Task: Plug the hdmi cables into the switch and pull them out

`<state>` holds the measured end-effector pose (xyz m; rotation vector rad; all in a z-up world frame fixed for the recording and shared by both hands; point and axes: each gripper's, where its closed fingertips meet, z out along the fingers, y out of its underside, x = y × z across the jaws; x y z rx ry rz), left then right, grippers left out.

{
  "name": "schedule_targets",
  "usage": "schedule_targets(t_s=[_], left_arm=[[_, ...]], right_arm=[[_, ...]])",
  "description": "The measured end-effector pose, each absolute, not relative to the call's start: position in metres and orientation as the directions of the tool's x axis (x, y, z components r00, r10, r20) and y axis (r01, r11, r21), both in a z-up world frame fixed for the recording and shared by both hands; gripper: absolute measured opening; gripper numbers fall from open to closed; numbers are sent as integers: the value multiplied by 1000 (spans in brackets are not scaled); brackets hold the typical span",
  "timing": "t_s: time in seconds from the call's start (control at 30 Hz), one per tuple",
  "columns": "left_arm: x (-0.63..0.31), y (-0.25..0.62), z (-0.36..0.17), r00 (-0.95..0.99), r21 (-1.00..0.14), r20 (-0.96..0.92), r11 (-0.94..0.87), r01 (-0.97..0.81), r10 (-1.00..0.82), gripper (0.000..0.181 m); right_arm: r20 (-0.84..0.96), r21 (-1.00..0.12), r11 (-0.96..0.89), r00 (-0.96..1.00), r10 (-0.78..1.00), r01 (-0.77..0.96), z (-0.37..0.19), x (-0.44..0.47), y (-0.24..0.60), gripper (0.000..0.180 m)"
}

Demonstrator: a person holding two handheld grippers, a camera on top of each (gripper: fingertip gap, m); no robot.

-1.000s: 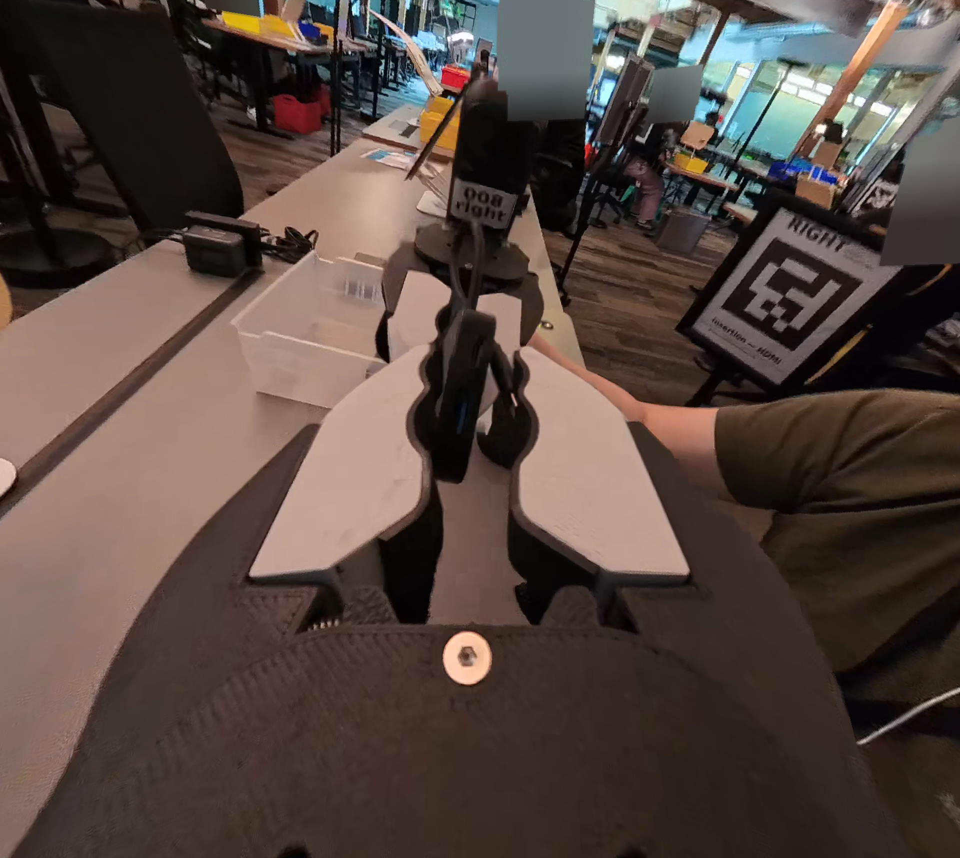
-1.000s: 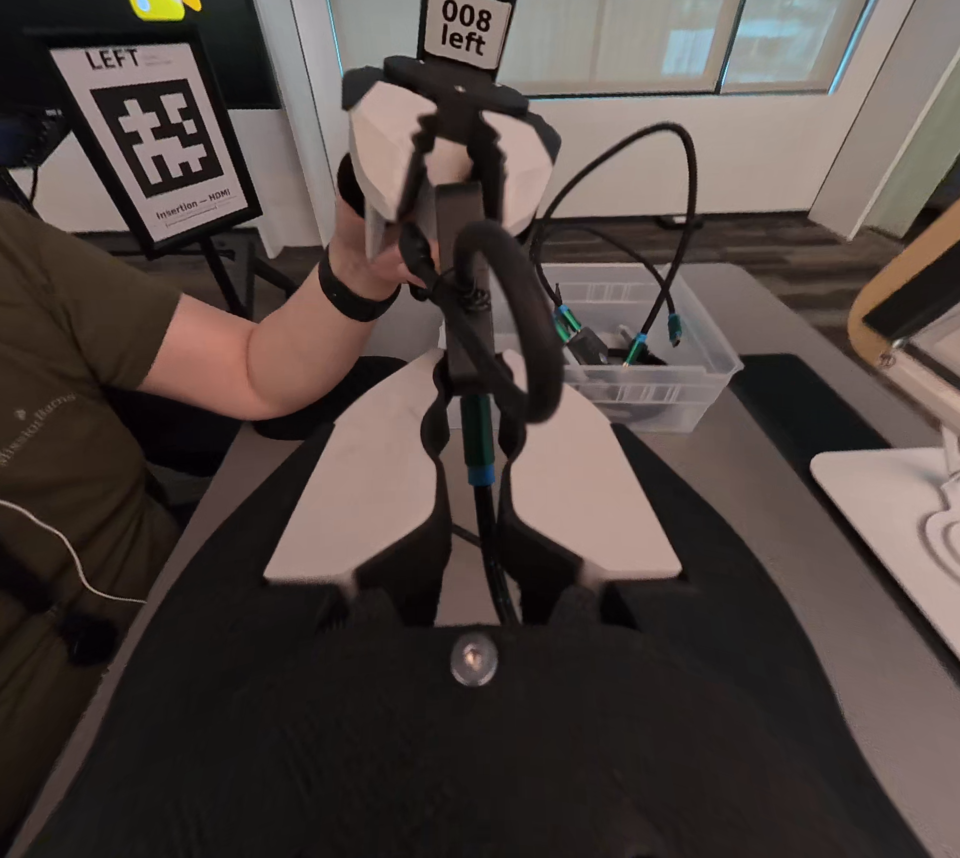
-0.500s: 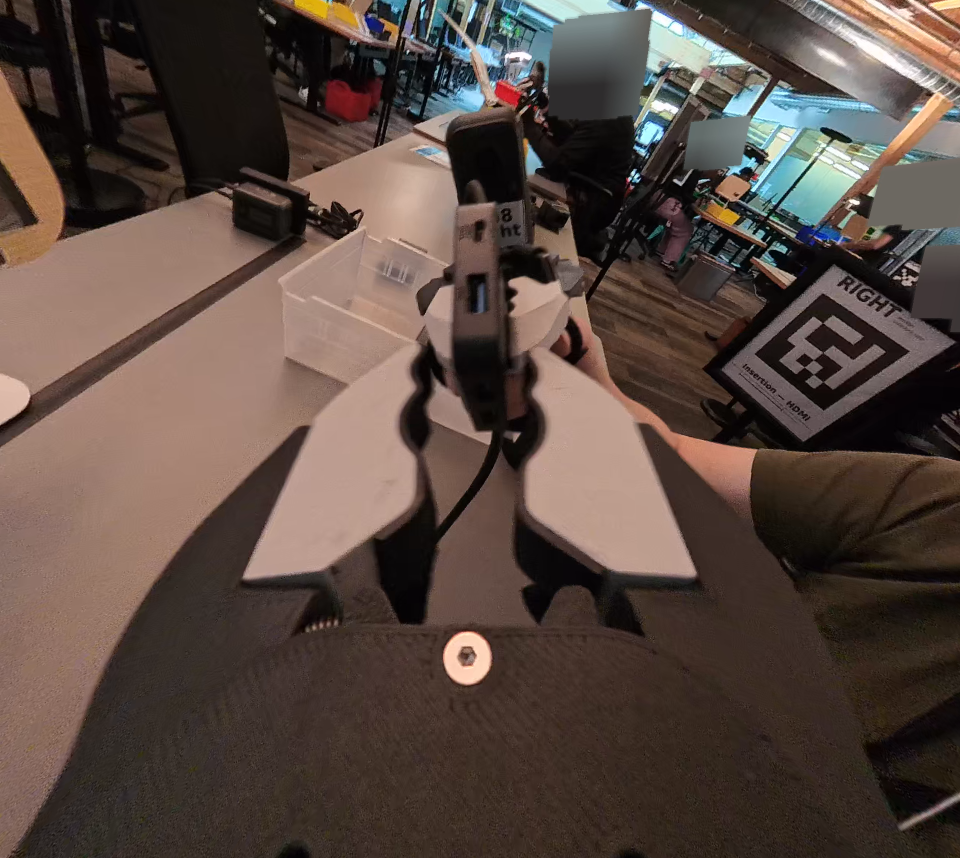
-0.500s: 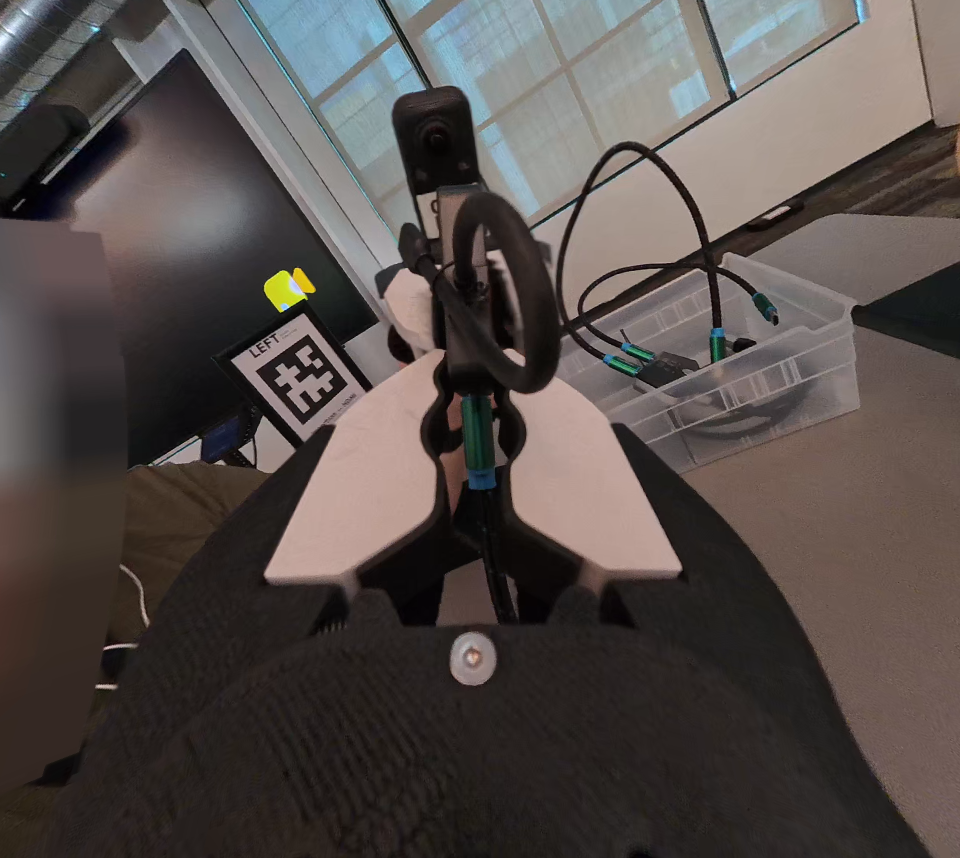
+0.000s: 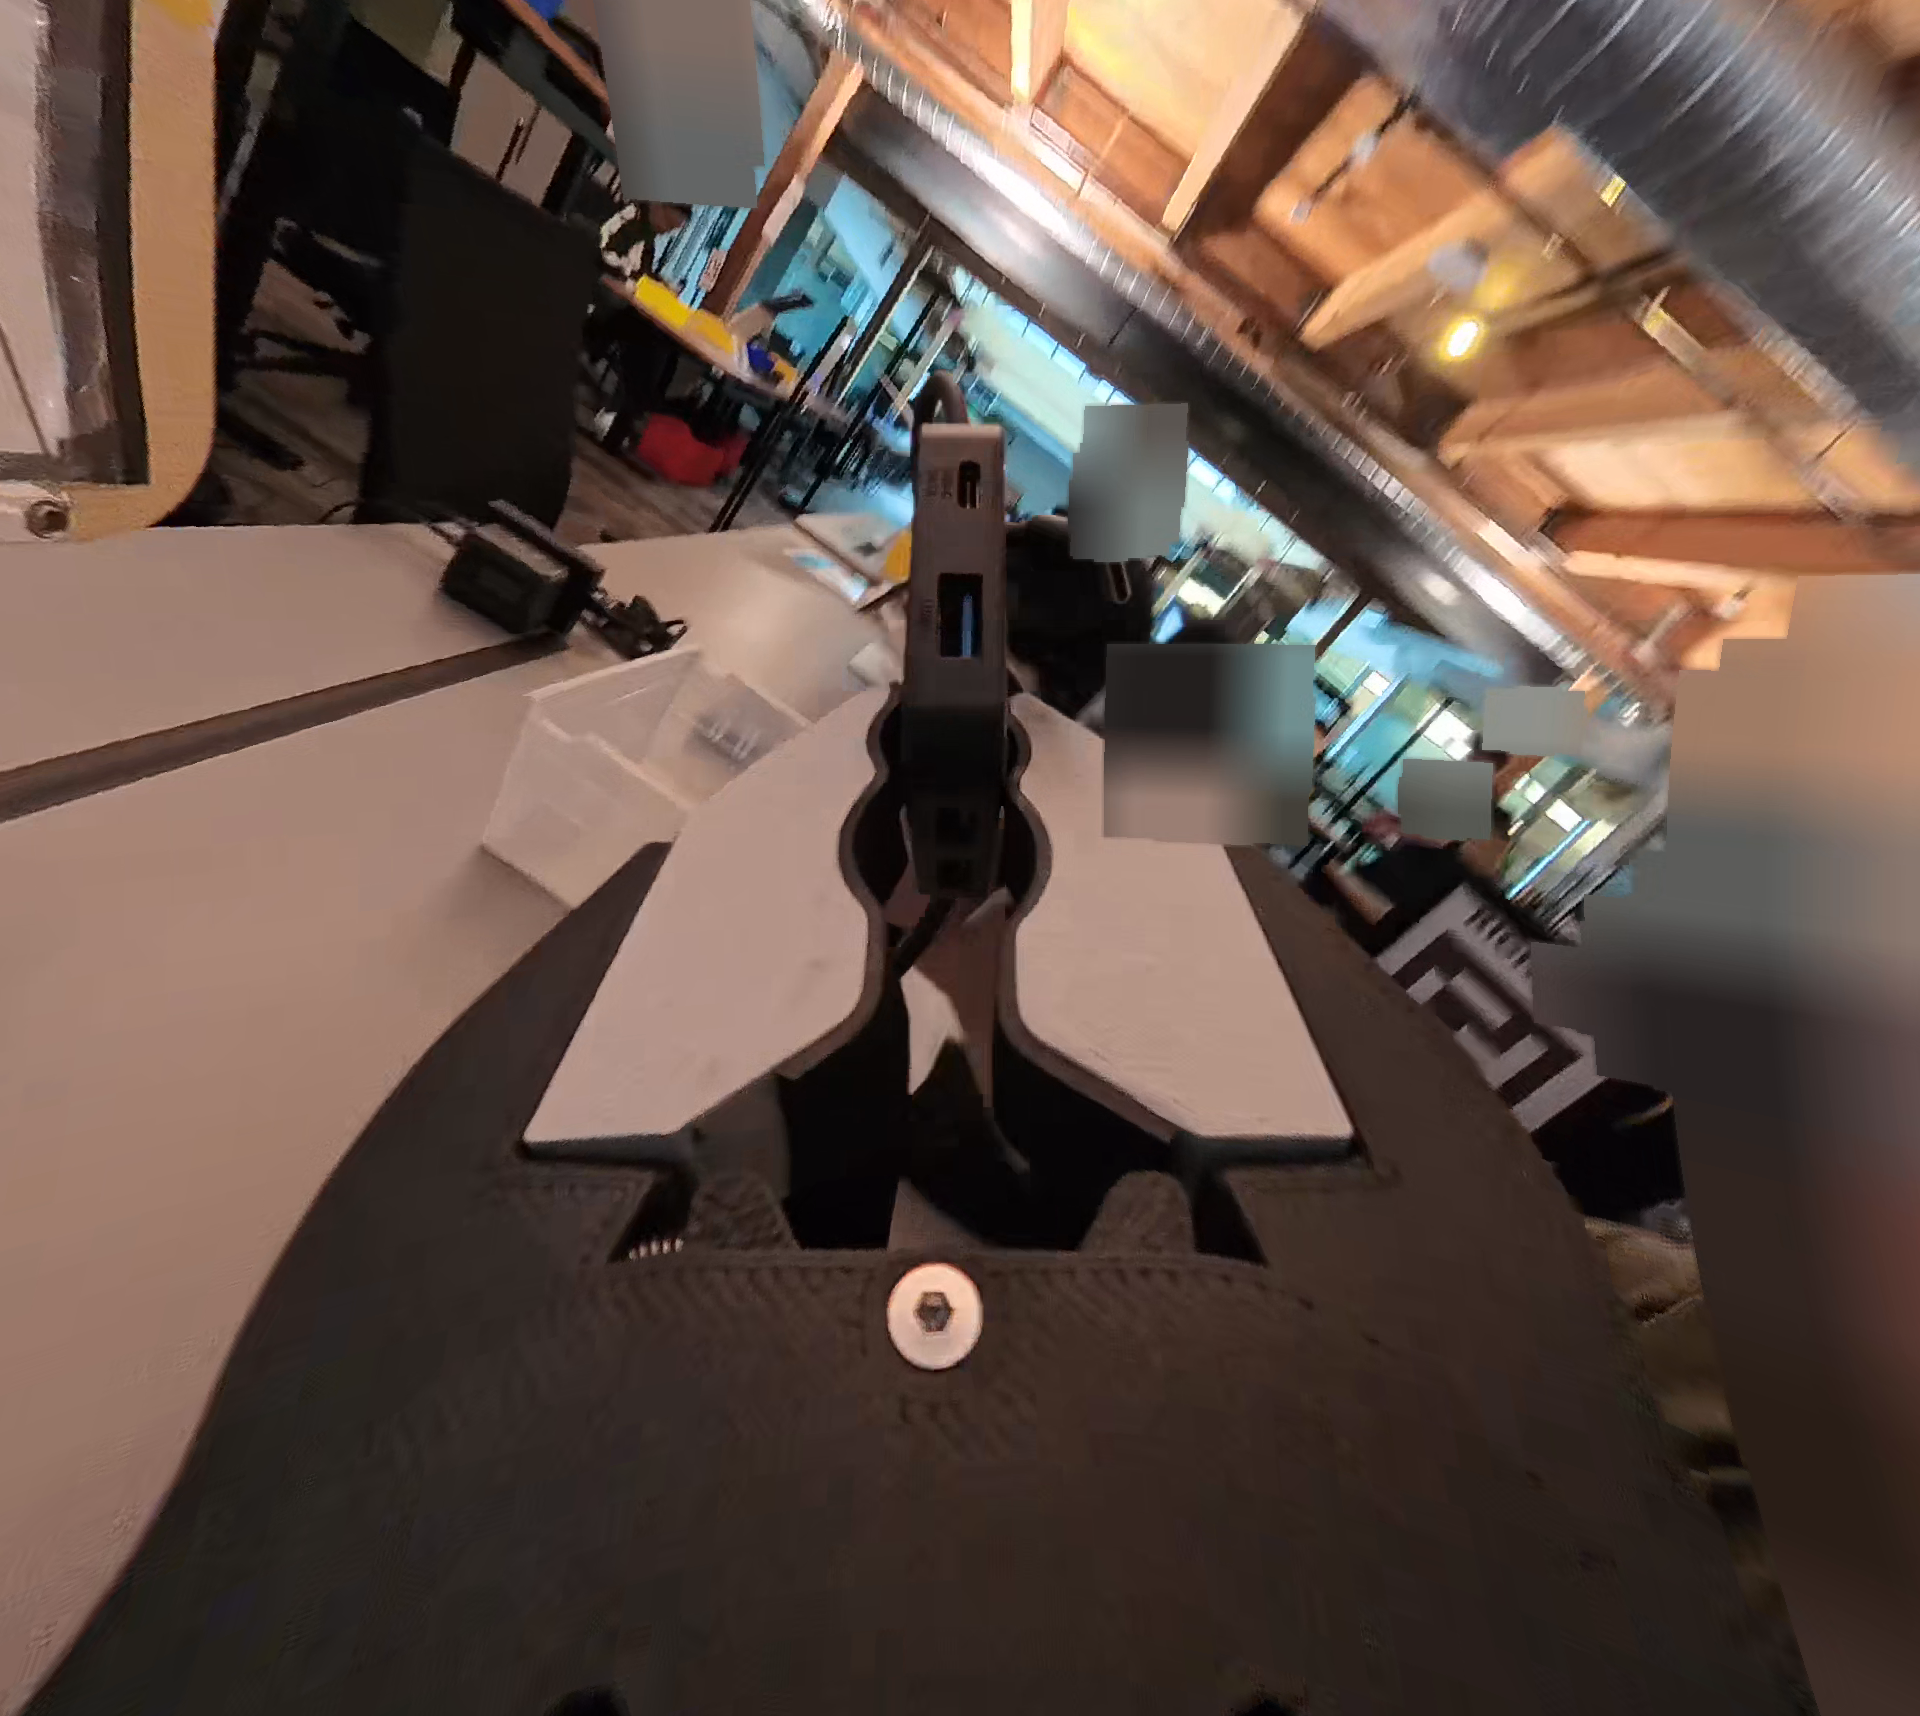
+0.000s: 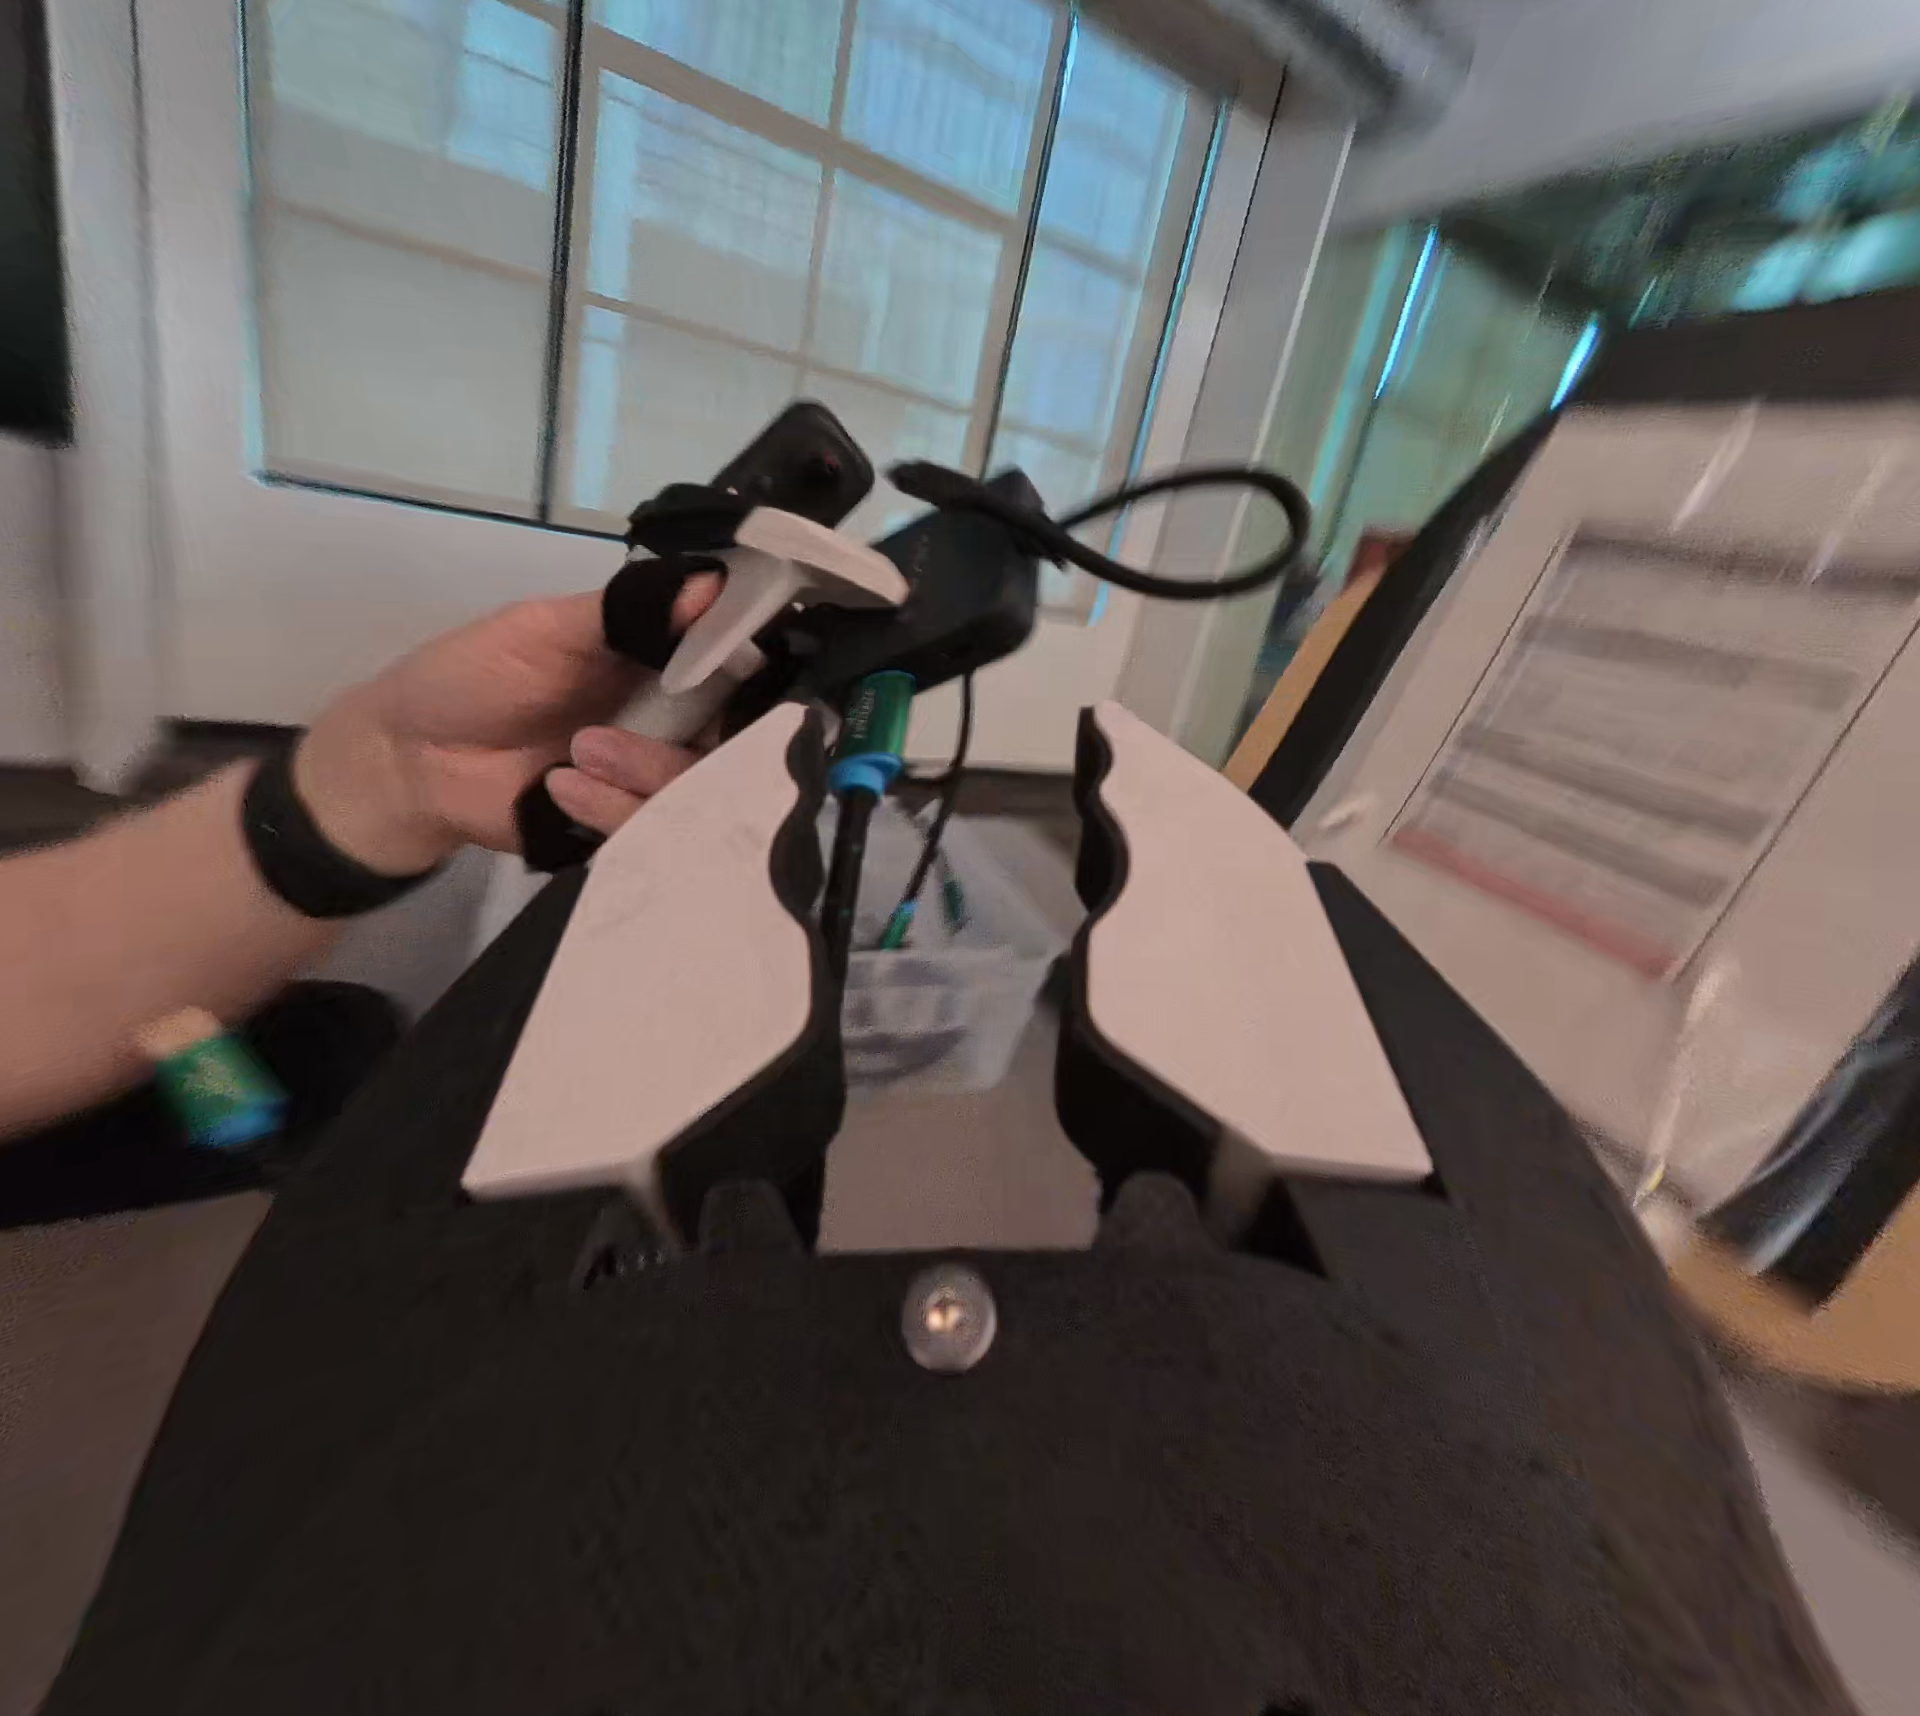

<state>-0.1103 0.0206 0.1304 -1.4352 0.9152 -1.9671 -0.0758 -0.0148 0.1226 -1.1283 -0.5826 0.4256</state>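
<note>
My left gripper (image 5: 954,736) is shut on the dark grey switch (image 5: 956,586), which stands upright between its fingers with a blue port facing the camera. In the right wrist view the left gripper (image 6: 831,606) holds the switch (image 6: 951,586) up in the air, and a hand (image 6: 468,731) grips its handle. A green HDMI plug (image 6: 876,710) sits in the switch's underside, and its black cable (image 6: 847,845) hangs down. My right gripper (image 6: 945,721) is open just below the switch, with the cable beside its left finger. The switch's own short lead (image 6: 1195,565) loops to the right.
A clear plastic bin (image 6: 935,1012) with more green-ended cables stands on the grey table (image 5: 260,939) beyond my right gripper; it also shows in the left wrist view (image 5: 613,762). A second green plug (image 6: 213,1084) is at lower left. A black power adapter (image 5: 514,591) lies farther back.
My right gripper has opened and let go of the green plug, which stays in the switch. Both grippers have tilted upward, and the left one has raised and turned the switch.
</note>
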Motion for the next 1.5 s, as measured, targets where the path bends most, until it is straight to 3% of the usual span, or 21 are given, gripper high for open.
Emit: schedule_targets(t_s=[0.03,0.17,0.23,0.4,0.47,0.67,0.97,1.2,1.5], left_arm=[[-112,24,132,-304,-753,615,-656,47,-728,13],[-119,28,137,-375,-678,672,-734,34,-638,14],[-123,23,142,-429,-647,685,-762,13,-589,13],[-123,2,153,-523,-615,681,-788,-30,-512,14],[-121,-4,157,-553,-598,677,-801,-29,-486,14],[-111,-8,154,-552,-581,673,-814,17,-492,13],[-91,-17,139,-534,-567,693,-824,10,-483,14],[-95,2,135,-521,-492,729,-869,53,-445,13],[-96,13,130,-523,-440,753,-896,51,-399,13]], right_arm=[[329,-877,477,784,527,47,127,-83,-22,47],[596,-642,716,766,241,274,155,-100,-59,40],[600,-612,713,788,137,343,167,-85,-63,37],[588,-680,576,807,59,453,142,-50,-30,36],[617,-687,540,783,81,486,123,-60,-17,44],[628,-649,586,776,54,485,121,-102,-24,46],[604,-607,608,794,-64,512,131,-107,-38,22],[558,-747,416,829,-32,519,122,-103,-16,23],[550,-792,318,835,2,521,112,-97,-3,21]])
